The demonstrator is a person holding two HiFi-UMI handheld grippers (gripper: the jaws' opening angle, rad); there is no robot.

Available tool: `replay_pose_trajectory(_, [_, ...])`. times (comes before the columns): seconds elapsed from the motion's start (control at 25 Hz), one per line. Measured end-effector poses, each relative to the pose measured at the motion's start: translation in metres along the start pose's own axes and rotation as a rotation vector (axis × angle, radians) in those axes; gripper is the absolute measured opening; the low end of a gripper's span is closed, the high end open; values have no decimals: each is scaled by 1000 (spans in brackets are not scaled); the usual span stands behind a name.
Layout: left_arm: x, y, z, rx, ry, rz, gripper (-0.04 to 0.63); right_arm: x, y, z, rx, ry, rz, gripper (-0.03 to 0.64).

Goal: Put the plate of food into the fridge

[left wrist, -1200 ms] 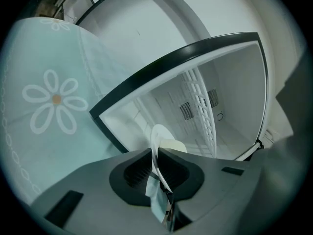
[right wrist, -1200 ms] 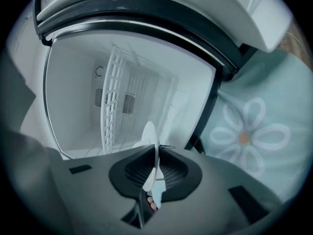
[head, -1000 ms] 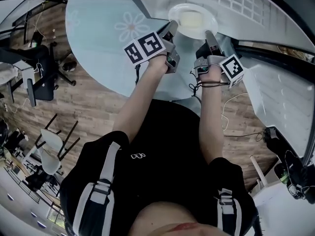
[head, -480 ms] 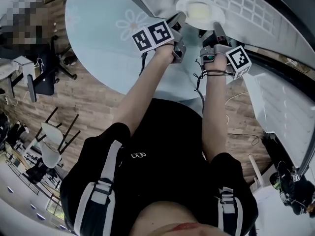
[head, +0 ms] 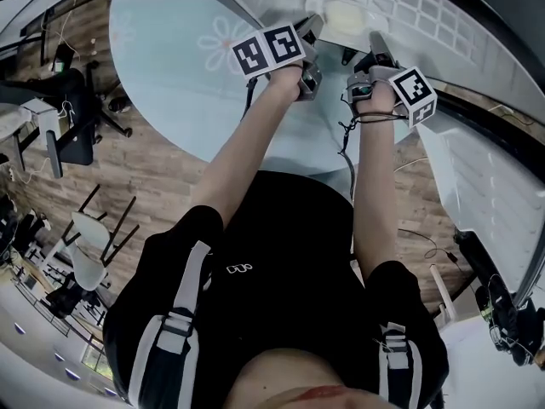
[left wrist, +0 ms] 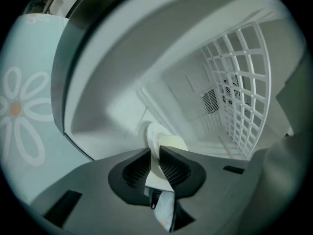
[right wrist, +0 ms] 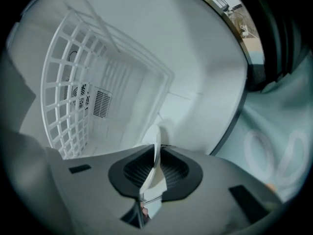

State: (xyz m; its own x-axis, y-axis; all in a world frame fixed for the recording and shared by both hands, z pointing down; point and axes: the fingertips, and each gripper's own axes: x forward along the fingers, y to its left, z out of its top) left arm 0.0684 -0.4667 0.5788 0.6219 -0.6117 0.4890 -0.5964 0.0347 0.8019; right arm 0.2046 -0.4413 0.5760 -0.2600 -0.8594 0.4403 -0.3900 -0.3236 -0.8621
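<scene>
A white plate [head: 345, 17] with pale yellow food [head: 343, 13] is held level between both grippers, just inside the white fridge [head: 443, 24] opening. My left gripper [head: 312, 25] is shut on the plate's left rim, and my right gripper [head: 375, 48] is shut on its right rim. In the left gripper view the plate's rim [left wrist: 155, 140] stands edge-on between the pads of the left gripper [left wrist: 155, 163], with the food [left wrist: 172, 142] beyond. In the right gripper view the plate's rim [right wrist: 155, 138] is pinched in the right gripper [right wrist: 156, 168].
A white wire shelf [left wrist: 242, 87] lies beside the plate inside the fridge, and a vent [left wrist: 210, 102] shows on the back wall. The pale blue fridge door [head: 183, 54] with a daisy print stands open at left. Chairs [head: 89, 245] and cables [head: 426, 245] sit on the wood floor.
Both grippers have carried the plate forward, away from the person, from in front of the fridge opening into the compartment. Both arms are stretched out further.
</scene>
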Motion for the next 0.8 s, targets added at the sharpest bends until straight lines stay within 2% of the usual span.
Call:
replay_pose_trajectory(0.32, [-6, -8, -12, 21, 2, 1, 64, -19, -5, 8, -108, 0, -73, 49])
replay_pose_trajectory(0.44, [-21, -11, -13, 0, -32, 0, 64, -33, -6, 13, -223, -15, -132, 63])
replay_pose_trajectory(0.6, [-28, -2, 5, -30, -66, -19, 63, -26, -4, 21, -398, -22, -232, 86])
replay_pose_trajectory(0.72, [-34, -3, 12, -45, -75, -49, 10, -27, 9, 21, -459, -40, -229, 81])
replay_pose_trajectory(0.8, [-44, -11, 10, -58, -88, -91, 0, -36, 19, 19, -510, -64, -222, 58])
